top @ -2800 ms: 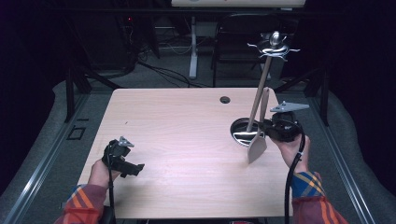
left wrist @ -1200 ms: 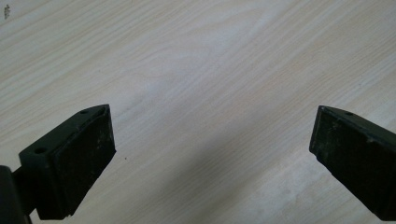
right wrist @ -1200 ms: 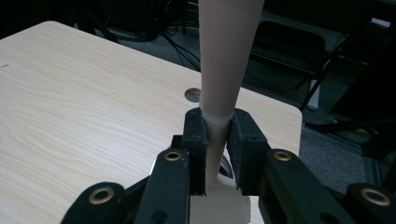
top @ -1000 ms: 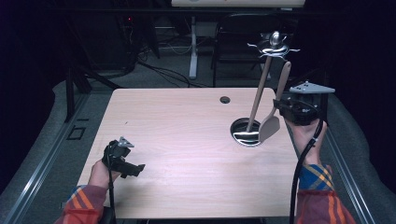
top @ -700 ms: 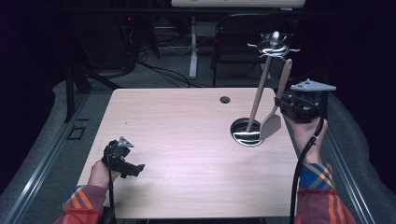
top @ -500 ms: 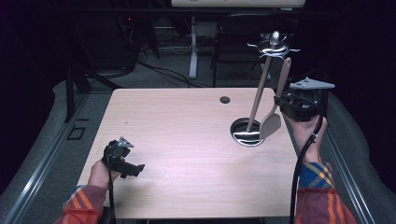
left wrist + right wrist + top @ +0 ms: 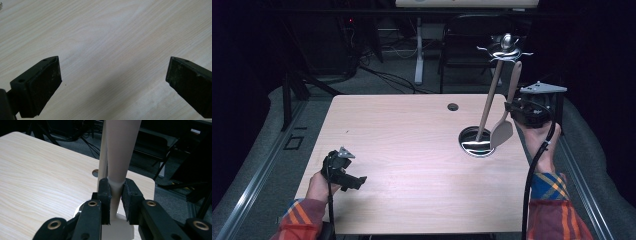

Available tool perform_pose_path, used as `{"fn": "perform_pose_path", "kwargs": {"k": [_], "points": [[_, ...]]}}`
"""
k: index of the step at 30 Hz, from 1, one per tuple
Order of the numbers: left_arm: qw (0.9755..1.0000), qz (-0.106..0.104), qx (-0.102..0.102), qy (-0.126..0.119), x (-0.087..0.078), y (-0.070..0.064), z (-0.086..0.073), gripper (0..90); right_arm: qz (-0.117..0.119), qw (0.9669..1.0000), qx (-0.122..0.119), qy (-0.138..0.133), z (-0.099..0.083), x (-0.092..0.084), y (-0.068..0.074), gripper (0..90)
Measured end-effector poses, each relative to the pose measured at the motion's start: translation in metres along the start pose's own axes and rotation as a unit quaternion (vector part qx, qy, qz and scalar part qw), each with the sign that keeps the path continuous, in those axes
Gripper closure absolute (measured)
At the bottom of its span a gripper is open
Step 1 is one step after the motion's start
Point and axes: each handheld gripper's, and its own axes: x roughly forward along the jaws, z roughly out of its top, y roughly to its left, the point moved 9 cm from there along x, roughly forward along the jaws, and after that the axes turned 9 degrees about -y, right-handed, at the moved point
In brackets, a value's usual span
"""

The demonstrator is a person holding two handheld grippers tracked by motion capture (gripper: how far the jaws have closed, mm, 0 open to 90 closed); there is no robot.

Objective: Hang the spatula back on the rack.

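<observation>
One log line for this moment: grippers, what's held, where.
right gripper: shut on spatula, lifted beside rack | left gripper: open, over table

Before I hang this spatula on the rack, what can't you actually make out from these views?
- Spatula handle tip against the rack hooks: high view, too small and dark to tell if it touches a hook.
- Spatula top end: right gripper view, cut off by the upper edge.
- Rack base: high view, partly behind the spatula blade.
- Spatula neck: right gripper view, covered where the right tongs clamp it.
- Left tongs: tips cut off by the lower edge.
</observation>
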Motion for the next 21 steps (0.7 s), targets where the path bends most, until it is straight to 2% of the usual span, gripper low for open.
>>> {"fn": "perform_pose_path", "kwargs": {"k": [21], "points": [[1.0, 0.001, 0.005, 0.007, 0.0003, 0.0003, -0.0019, 0.1, -0.003, 1.0, -0.002, 0.008, 0.0017, 0.0092, -0.0009, 77.5]]}}
